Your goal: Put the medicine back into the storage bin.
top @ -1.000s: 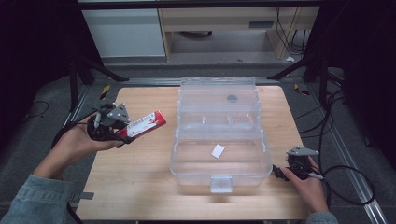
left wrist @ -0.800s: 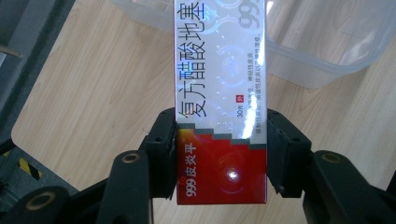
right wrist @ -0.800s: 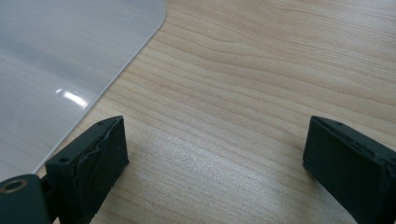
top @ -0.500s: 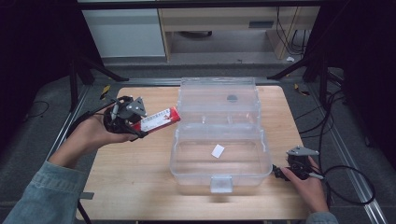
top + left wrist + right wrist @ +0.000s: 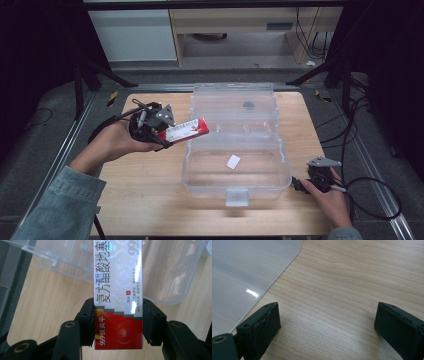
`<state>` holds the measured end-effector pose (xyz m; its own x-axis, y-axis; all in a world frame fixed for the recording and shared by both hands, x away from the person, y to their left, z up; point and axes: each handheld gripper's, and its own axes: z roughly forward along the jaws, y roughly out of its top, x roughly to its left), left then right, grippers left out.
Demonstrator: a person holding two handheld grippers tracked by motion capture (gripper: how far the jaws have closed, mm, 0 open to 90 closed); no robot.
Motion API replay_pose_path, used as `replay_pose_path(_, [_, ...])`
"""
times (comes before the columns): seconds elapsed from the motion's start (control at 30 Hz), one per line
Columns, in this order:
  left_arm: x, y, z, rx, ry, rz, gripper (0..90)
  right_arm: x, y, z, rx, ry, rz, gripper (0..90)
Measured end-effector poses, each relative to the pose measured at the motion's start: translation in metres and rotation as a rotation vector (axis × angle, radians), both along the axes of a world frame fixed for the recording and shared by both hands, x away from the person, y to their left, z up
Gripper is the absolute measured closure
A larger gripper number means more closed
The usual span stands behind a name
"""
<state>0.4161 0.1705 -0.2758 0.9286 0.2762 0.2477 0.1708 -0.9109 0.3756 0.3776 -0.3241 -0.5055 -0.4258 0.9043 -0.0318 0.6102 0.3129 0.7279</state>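
High view: we are holding the left gripper (image 5: 167,135) over the table's (image 5: 150,200) left side, jaws clamped on a red-and-white box (image 5: 186,131). The box is lying roughly level in the air, its far end just reaching the left wall of the open clear bin (image 5: 237,192). The bin is sitting mid-table, lid (image 5: 235,102) folded back behind it, with a small white slip (image 5: 233,161) on its floor. The right gripper (image 5: 300,184) is resting on the table by the bin's front right corner.

Left gripper view: both pads are pressing the box's (image 5: 117,302) sides at its red end; the white printed end is sticking out ahead, over the bin rim (image 5: 172,293).

Right gripper view: the right jaws are standing wide apart, nothing between them, bare table (image 5: 342,290) beneath, bin corner (image 5: 244,272) off to the left.

Progress, as we are judging it: pickup done, carry nearly done. Left to do: move the box over the bin, lower it, release. Lid possibly to be closed after.
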Motion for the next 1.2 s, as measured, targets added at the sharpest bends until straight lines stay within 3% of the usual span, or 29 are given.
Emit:
replay_pose_path(0.67, [0.002, -0.057, -0.005, 0.021, 0.019, -0.100, 51.0, 0.000, 0.000, 0.000, 0.000, 0.000, 0.000, 6.8])
replay_pose_path(0.9, [0.003, -0.080, -0.010, 0.017, 0.034, -0.134, 51.0, 0.000, 0.000, 0.000, 0.000, 0.000, 0.000, 6.8])
replay_pose_path(1.2, [0.002, -0.116, -0.023, 0.042, 0.053, -0.180, 51.0, 0.000, 0.000, 0.000, 0.000, 0.000, 0.000, 6.8])
